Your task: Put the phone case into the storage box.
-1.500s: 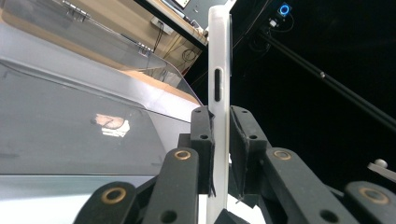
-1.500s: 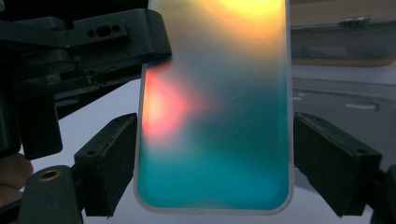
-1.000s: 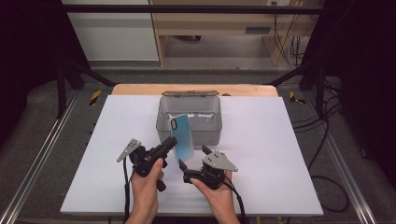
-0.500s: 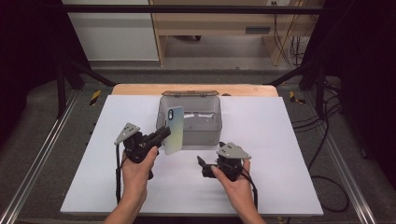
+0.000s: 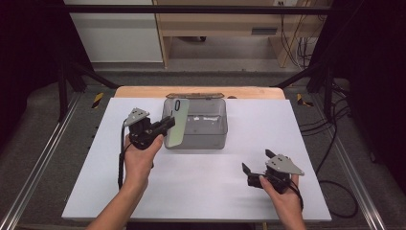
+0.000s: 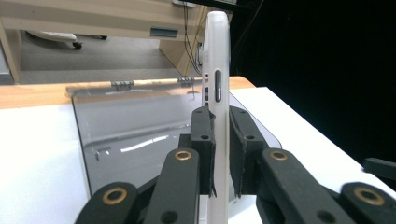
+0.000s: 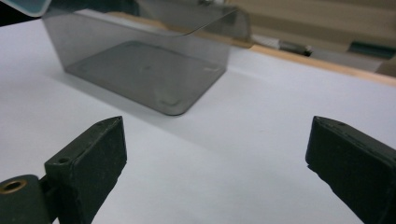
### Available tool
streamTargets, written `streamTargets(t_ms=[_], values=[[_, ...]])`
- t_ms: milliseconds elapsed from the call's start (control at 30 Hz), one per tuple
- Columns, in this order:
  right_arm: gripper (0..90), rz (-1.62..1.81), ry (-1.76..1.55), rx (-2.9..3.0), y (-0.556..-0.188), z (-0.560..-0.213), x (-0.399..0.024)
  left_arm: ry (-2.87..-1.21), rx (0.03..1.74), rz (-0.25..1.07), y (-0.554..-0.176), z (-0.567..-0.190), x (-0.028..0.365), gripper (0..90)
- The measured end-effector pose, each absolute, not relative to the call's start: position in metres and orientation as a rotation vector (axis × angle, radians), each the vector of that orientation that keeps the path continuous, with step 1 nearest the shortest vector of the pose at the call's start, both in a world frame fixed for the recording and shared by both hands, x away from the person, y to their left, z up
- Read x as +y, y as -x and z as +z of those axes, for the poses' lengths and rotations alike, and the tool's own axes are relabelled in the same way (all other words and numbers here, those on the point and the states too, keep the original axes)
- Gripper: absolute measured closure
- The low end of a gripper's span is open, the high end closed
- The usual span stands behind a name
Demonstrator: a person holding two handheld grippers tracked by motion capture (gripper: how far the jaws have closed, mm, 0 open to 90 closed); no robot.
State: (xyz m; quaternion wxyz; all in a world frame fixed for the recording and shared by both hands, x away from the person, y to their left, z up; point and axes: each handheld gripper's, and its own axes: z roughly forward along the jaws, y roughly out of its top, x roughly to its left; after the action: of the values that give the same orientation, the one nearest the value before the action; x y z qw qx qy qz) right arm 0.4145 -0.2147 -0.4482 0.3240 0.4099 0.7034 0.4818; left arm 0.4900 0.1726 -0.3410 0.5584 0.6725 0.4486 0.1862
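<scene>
**Phone held on edge at the near-left corner of the open box**

Lower right of the high view: the right gripper [image 5: 255, 165] sits low over the bench [image 5: 206, 191], well apart from the work. Its jaws have just been opening and stand wide, with nothing between them.

Centre left of the high view: the left gripper [image 5: 163, 127] has its jaws clenched on the phone [image 5: 177, 122]. In the left gripper view the pads press both flat faces of the phone [image 6: 217, 93], which stands edge-on with its long axis rising out of the jaws.

Beyond it, at frame centre, is the smoked clear box [image 5: 198, 125], lid hinged back. The phone overlaps the box's left wall, lower end near the front rim. The left hand is therefore the nearer one; the box cavity lies right of and beyond the jaws, so lowering probably requires a shift that way.
</scene>
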Motion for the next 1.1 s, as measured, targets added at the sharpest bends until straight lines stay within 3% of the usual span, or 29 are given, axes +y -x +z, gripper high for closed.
streamTargets(t_ms=[767,1100], values=[[5.1,1.280,-1.125,1.645,-0.408,-0.452,-0.244,-1.701,1.095,0.514,-0.540,-0.311,0.165,81.2],[5.2,1.269,-1.133,1.646,-0.408,-0.453,-0.244,-1.813,1.081,0.497,-0.559,-0.318,0.171,81.1]])
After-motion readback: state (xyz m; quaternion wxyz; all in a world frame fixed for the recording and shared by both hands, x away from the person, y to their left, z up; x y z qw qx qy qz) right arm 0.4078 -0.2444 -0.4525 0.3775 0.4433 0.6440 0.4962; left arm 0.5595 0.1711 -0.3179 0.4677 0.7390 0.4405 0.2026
